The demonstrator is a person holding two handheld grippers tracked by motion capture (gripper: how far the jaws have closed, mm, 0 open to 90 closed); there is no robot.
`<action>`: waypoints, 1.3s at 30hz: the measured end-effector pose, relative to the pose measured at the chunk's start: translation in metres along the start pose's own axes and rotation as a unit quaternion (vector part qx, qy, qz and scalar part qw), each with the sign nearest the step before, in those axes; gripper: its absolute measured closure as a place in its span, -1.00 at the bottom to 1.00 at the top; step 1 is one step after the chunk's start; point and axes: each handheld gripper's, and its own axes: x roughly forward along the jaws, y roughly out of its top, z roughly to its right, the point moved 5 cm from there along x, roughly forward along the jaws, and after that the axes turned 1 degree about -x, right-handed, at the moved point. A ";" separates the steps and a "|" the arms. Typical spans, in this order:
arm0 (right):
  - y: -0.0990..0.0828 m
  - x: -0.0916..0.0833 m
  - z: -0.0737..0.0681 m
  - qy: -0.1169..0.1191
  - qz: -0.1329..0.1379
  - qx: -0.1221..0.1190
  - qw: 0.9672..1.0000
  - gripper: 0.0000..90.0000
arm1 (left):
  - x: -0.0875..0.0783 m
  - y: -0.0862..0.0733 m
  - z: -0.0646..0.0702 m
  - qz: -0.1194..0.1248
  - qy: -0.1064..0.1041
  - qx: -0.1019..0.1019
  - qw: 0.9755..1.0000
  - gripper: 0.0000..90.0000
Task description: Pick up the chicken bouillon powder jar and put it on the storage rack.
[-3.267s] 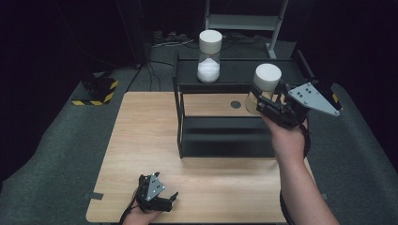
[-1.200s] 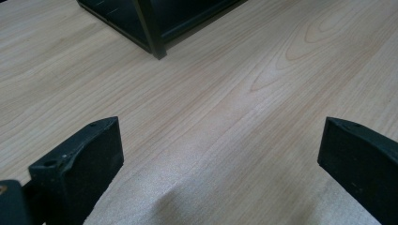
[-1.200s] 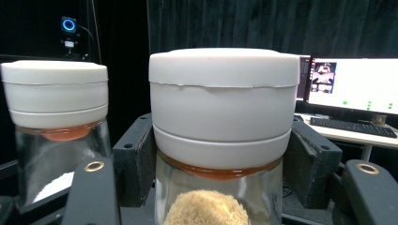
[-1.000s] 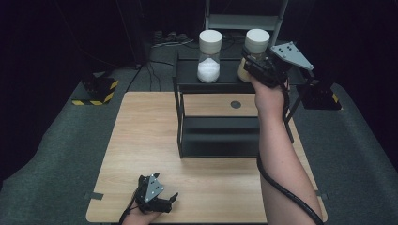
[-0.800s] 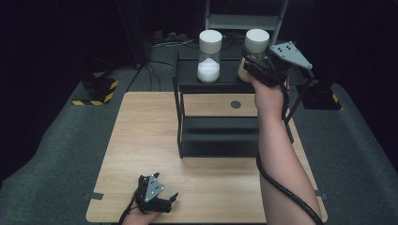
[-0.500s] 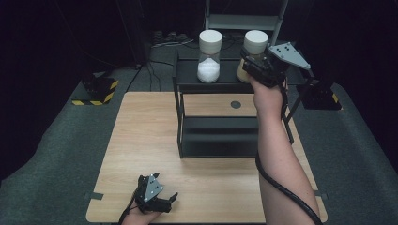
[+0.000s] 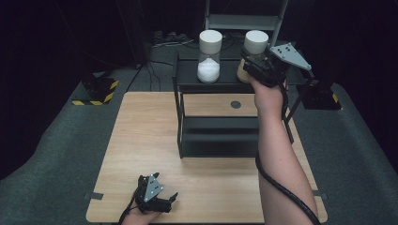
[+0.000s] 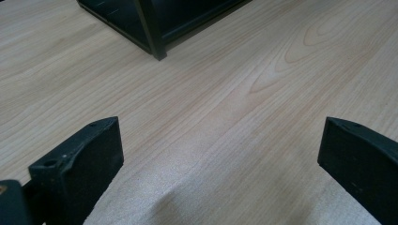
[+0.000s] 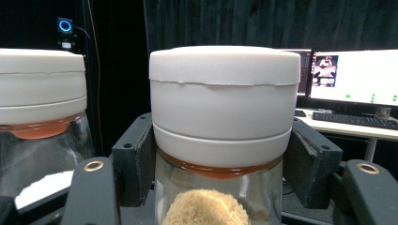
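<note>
Item: clear jar [image 9: 224,140], broad cream lid, brown crumbly contents. Your right gripper [image 9: 220,164] clamped it just under the lid, atop the black shelf [image 7: 187,79]. Jar base was cut off below your jaws.

Rack [image 7: 225,136] sits on desk [image 7: 141,136], far half. Two jars on rack's top shelf: sugar jar [image 7: 209,56] left, second jar [image 7: 254,49] right, inside right claw [image 7: 248,63]. Left claw [image 7: 162,199] at desk's near edge.
</note>
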 end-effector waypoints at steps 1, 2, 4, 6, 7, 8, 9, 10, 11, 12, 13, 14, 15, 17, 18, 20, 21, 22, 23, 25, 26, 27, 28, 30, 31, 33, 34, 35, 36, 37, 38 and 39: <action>0.000 0.000 0.000 0.000 0.000 0.000 1.000 -0.24 | 0.000 0.000 0.000 0.000 0.000 0.000 1.000 -0.98; 0.000 0.000 0.000 0.000 0.000 0.000 1.000 -0.24 | 0.000 0.000 0.000 0.000 0.000 0.000 1.000 -0.98; 0.002 0.000 0.000 0.000 -0.004 -0.002 1.000 -0.24 | 0.000 0.000 0.000 0.000 -0.001 -0.002 1.000 -0.98; 0.003 0.000 0.000 -0.001 -0.007 0.001 1.000 -0.24 | 0.000 0.000 0.000 0.000 -0.001 -0.002 1.000 -0.98; 0.003 0.000 0.000 -0.001 -0.008 0.002 1.000 -0.25 | 0.000 0.000 0.000 0.000 -0.001 -0.002 1.000 -0.98; 0.004 0.000 -0.001 -0.001 -0.010 0.003 1.000 -0.27 | 0.000 0.000 0.000 0.000 -0.001 -0.002 1.000 -0.98; 0.004 0.000 -0.001 -0.002 -0.010 0.004 1.000 -0.35 | 0.000 0.000 0.000 0.000 -0.001 -0.001 1.000 -0.98; 0.005 0.000 -0.001 -0.003 -0.011 0.007 1.000 -0.45 | 0.000 0.000 0.000 0.000 -0.001 -0.001 1.000 -0.98; 0.006 0.000 -0.001 -0.004 -0.012 0.009 1.000 -0.50 | 0.000 0.000 0.000 0.000 -0.001 -0.001 1.000 -0.98; 0.007 0.000 -0.002 -0.005 -0.015 0.010 1.000 -0.59 | 0.000 0.000 0.000 0.000 0.000 -0.001 1.000 -0.98; 0.007 0.000 -0.003 -0.007 -0.015 0.010 1.000 -0.69 | 0.000 0.000 0.000 0.000 -0.001 -0.001 1.000 -0.98; 0.007 -0.001 -0.003 -0.011 -0.014 0.011 1.000 -0.76 | 0.000 0.000 0.000 0.000 -0.001 0.000 1.000 -0.98; 0.007 -0.001 -0.003 -0.014 -0.014 0.015 1.000 -0.88 | 0.000 0.000 0.000 0.000 -0.001 0.000 1.000 -0.98; 0.006 -0.002 -0.003 -0.013 -0.017 0.018 1.000 -1.00 | 0.000 0.000 0.000 -0.001 0.000 -0.001 1.000 -0.98; 0.006 -0.003 -0.002 -0.009 -0.017 0.018 1.000 -1.00 | 0.000 0.000 0.000 -0.002 0.000 -0.001 1.000 -0.98; 0.005 -0.005 -0.002 -0.009 -0.017 0.016 1.000 -1.00 | 0.000 0.000 0.000 -0.002 0.000 0.000 1.000 -0.98; 0.004 -0.006 -0.001 -0.009 -0.017 0.017 1.000 -1.00 | 0.000 0.001 0.000 -0.002 0.001 0.001 1.000 -0.98; 0.004 -0.006 -0.001 -0.009 -0.017 0.017 1.000 -1.00 | 0.000 0.001 0.000 -0.002 0.001 0.001 1.000 -0.98; 0.004 -0.008 -0.001 -0.007 -0.014 0.016 1.000 -1.00 | 0.000 0.001 0.001 -0.003 0.001 0.002 1.000 -0.98; 0.004 -0.011 0.000 -0.006 -0.015 0.014 1.000 -1.00 | 0.000 0.001 0.001 -0.004 0.001 0.003 1.000 -0.98; 0.004 -0.012 0.000 -0.005 -0.016 0.013 1.000 -1.00 | 0.000 0.001 0.001 -0.004 0.001 0.002 1.000 -0.98; 0.004 -0.013 0.000 -0.004 -0.017 0.012 1.000 -1.00 | 0.000 0.001 0.000 -0.003 0.000 0.002 1.000 -0.98; 0.004 -0.013 0.000 -0.004 -0.017 0.012 1.000 -1.00 | 0.000 0.001 0.000 -0.003 0.000 0.002 1.000 -0.98; 0.004 -0.016 0.000 -0.005 -0.018 0.010 1.000 -1.00 | 0.000 0.001 0.000 -0.003 0.000 0.000 1.000 -0.98; 0.004 -0.018 0.000 -0.004 -0.017 0.010 1.000 -1.00 | 0.000 0.001 0.000 -0.002 0.000 0.001 1.000 -0.98; 0.003 -0.021 0.000 -0.003 -0.015 0.008 1.000 -1.00 | 0.000 0.001 0.001 -0.004 0.001 0.003 1.000 -0.98; 0.003 -0.022 0.000 -0.003 -0.014 0.009 1.000 -1.00 | 0.001 0.001 0.001 -0.004 0.001 0.005 1.000 -0.98; 0.002 -0.024 0.000 -0.003 -0.014 0.009 1.000 -1.00 | 0.001 0.001 0.002 -0.005 0.002 0.008 1.000 -0.98; 0.003 -0.026 0.000 -0.002 -0.015 0.011 1.000 -1.00 | 0.001 0.001 0.002 -0.006 0.003 0.009 1.000 -0.98; 0.003 -0.028 0.000 -0.001 -0.015 0.012 1.000 -1.00 | 0.001 0.002 0.002 -0.006 0.003 0.010 1.000 -0.98; 0.003 -0.028 0.000 -0.001 -0.015 0.012 1.000 -1.00 | 0.001 0.002 0.002 -0.006 0.003 0.010 1.000 -0.98; 0.002 -0.032 0.000 0.001 -0.013 0.009 1.000 -1.00 | 0.001 0.001 0.002 -0.005 0.002 0.009 1.000 -0.98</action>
